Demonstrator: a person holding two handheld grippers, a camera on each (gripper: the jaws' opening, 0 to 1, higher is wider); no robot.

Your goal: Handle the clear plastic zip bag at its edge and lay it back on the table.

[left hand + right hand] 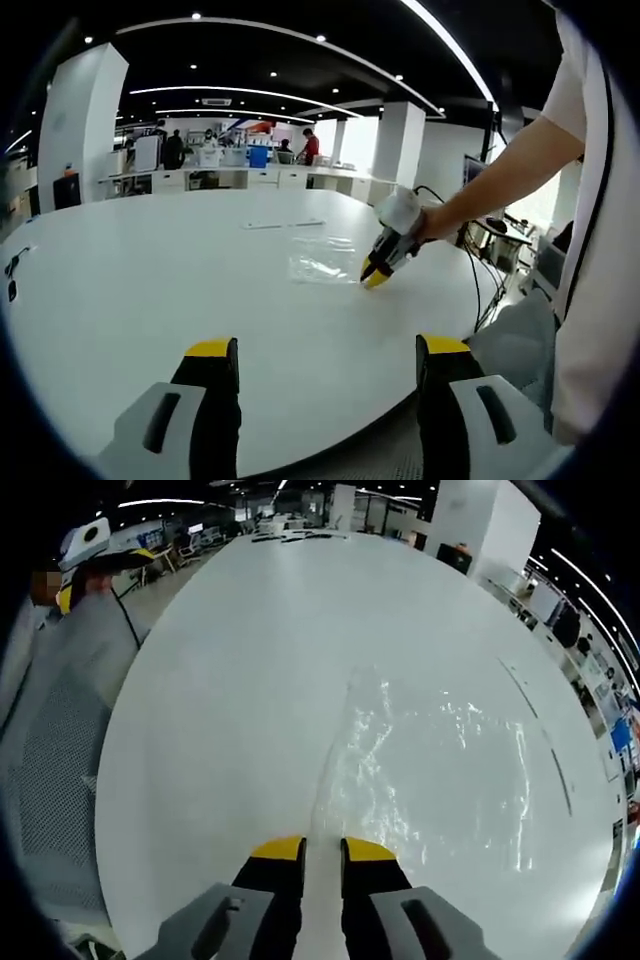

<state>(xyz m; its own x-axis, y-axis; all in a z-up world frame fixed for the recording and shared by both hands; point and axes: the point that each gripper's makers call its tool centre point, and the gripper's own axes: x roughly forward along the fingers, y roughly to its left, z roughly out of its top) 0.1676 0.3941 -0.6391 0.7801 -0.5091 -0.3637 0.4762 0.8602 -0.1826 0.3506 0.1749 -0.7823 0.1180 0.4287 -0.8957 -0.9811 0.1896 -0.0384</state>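
Clear plastic zip bag (430, 770): flat on the white table (250, 660), crinkled and glinting under the ceiling lights; in the left gripper view it lies out past mid-table, toward the person's right

Right gripper (322, 848): yellow-tipped jaws drawn near together at the bag's near edge, a thin gap between them; whether plastic is caught in that gap cannot be told. From the left gripper view the same tool (376, 272) sits low with its tips at the bag's right-hand corner, the person's forearm (500, 180) reaching in behind it

Left gripper (328, 362): jaws spread wide, holding nothing, hanging over the table's near rim well apart from the bag

Step in hand, by judgement: the edge grip, at its start or its finish; the bag looks down already. Next move calls for a firm pinch on the thin edge only, tips kept shallow so they do not skid on the tabletop

Surroundings: a thin strip (283, 225) lying beyond the bag; a cable (470, 275) trailing off the table's right side; a grey mesh chair (60, 750) by the rim; desks and people far across the room

Obstructions: nothing between bag and grippers
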